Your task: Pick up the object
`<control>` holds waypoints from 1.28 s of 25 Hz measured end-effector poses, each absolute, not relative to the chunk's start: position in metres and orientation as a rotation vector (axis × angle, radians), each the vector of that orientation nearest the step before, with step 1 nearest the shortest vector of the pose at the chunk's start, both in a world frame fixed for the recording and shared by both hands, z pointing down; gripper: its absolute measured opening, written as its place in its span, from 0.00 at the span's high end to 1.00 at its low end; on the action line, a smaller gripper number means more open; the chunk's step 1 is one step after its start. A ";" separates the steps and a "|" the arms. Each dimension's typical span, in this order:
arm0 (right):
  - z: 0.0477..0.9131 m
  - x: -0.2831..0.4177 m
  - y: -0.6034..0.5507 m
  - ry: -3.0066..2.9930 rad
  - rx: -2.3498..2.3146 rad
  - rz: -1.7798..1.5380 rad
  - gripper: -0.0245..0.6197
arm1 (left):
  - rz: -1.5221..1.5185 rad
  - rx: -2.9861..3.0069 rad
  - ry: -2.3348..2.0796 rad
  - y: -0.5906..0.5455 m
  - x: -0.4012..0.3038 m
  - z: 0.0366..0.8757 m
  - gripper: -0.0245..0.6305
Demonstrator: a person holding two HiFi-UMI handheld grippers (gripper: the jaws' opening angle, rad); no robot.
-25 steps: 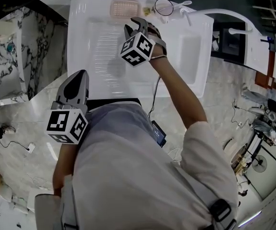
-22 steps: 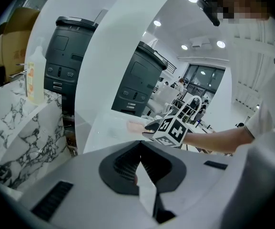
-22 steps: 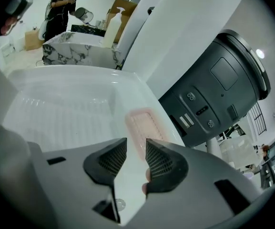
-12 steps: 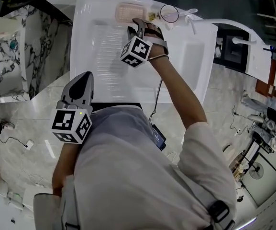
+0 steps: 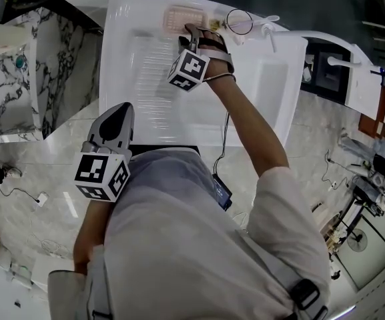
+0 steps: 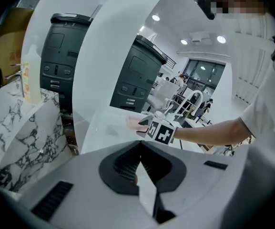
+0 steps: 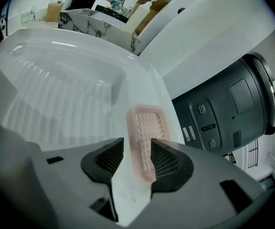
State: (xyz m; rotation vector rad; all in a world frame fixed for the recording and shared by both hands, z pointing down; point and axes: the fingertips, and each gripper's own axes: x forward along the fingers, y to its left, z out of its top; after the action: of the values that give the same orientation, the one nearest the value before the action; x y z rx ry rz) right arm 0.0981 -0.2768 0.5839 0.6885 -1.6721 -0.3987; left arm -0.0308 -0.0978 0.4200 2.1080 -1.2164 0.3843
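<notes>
Reaching step: the right claw (image 7: 137, 143) is lowered over the pink gridded soap dish (image 7: 146, 123), in my judgement just before the grasp.
Right claw: its jaws have just been opening and stand wide apart; the near end of the dish lies between them, but the pads do not press on it yet.
Left claw (image 6: 139, 146): jaws together, nothing in them; it hangs at the near edge of the sink, well apart from the dish.
Place of the dish: on the far rim of the white sink unit (image 5: 132, 59), behind the ribbed draining board.
Next move: probably to close the jaws on the two long sides of the dish, then lift it straight up; the dish seems thin, so the grip must be low.
Count: one soap dish, two claws, one sink unit.
</notes>
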 end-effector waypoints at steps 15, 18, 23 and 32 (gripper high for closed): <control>0.596 0.100 -0.282 -1.632 0.674 -0.440 0.70 | 0.356 2.086 -1.193 -0.098 -0.030 0.419 0.96; 0.596 0.100 -0.282 -1.619 0.680 -0.463 0.70 | 0.355 2.081 -1.198 -0.097 -0.032 0.419 0.96; 0.595 0.099 -0.281 -1.614 0.689 -0.466 0.70 | 0.344 2.091 -1.186 -0.096 -0.030 0.417 0.96; 0.595 0.098 -0.273 -1.617 0.697 -0.450 0.73 | 0.335 2.099 -1.180 -0.092 -0.031 0.416 0.96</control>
State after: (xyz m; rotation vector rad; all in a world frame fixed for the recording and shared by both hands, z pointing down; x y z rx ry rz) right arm 0.0984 -0.2731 0.5951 0.6971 -1.6168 -0.4499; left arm -0.0309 -0.0918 0.4155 2.0989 -1.1803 0.3351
